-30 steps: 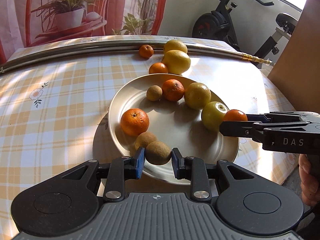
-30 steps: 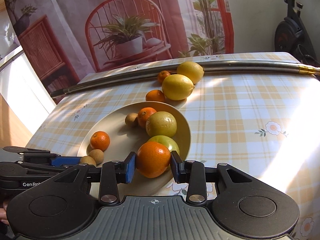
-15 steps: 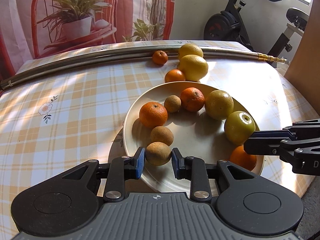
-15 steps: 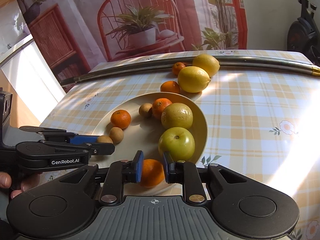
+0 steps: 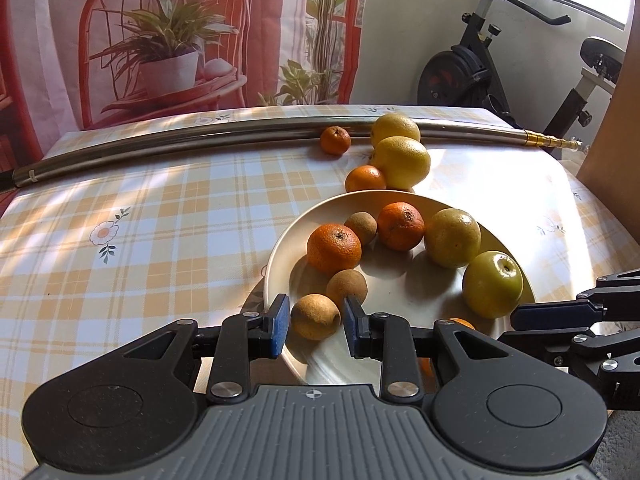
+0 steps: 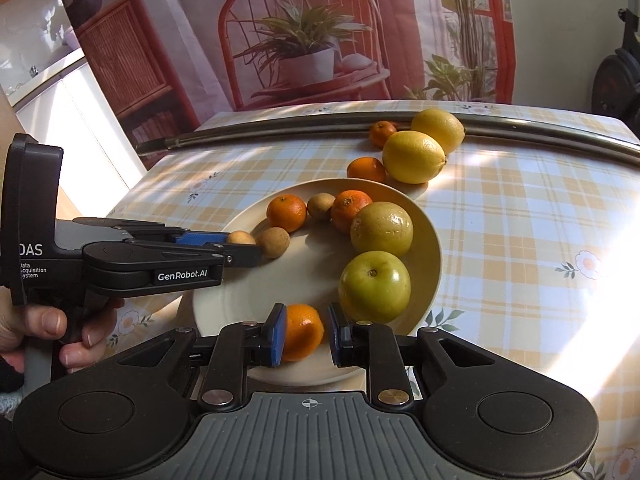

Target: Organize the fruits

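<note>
Now placing: left claw (image 5: pixel 314 322) apart around brown fruit (image 5: pixel 315 317), right claw (image 6: pixel 307 334) apart around orange (image 6: pixel 302 332), both on plate (image 6: pixel 432 248). Next: withdraw cleanly.

On the table (image 5: pixel 160 216) stands a plate (image 5: pixel 400 304) with fruits. Behind the plate lie two lemons (image 5: pixel 404 162); farther back lies a metal pipe (image 5: pixel 180 146).

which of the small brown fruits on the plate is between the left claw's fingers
The brown fruit nearest the plate's front rim, sitting between the left claw's open fingers. The other two lie farther back.
</note>
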### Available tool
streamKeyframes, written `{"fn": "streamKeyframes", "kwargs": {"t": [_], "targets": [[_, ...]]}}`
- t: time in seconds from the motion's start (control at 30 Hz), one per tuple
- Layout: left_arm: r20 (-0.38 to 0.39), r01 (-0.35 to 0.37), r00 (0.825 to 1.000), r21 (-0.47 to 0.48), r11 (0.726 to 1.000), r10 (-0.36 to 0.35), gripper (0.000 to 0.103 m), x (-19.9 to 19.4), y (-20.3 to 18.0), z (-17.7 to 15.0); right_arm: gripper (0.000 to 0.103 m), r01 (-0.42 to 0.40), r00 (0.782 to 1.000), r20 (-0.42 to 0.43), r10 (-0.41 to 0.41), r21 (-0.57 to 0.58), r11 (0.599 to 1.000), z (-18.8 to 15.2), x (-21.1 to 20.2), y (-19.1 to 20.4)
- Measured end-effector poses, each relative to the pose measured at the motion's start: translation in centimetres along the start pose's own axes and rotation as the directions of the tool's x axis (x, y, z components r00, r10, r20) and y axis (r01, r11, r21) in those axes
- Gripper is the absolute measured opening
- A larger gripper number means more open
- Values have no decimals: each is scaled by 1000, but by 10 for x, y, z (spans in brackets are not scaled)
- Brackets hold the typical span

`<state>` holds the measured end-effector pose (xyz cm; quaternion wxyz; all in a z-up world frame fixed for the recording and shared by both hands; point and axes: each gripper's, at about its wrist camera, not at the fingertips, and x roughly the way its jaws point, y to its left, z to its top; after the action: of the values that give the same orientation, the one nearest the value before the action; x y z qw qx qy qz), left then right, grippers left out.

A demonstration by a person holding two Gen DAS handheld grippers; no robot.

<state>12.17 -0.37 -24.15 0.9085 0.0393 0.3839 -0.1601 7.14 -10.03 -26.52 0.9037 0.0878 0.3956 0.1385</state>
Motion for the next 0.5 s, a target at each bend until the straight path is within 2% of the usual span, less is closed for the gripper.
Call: {"fn": "streamKeyframes", "kwargs": {"t": [0.13, 0.3, 0.5], "targets": [[43, 17, 999, -41, 999, -15, 31, -18, 4, -4, 26, 7, 1000, -8, -7, 13, 1000, 0, 1, 0], [72, -5, 997, -64, 998, 10, 31, -32, 4, -11, 26, 12, 1000, -26, -11, 14, 1000, 0, 5, 1], [93, -21, 995, -68, 997, 28, 31, -39, 3, -18, 27, 56, 998, -39, -56, 5, 998, 0, 9, 6]]}}
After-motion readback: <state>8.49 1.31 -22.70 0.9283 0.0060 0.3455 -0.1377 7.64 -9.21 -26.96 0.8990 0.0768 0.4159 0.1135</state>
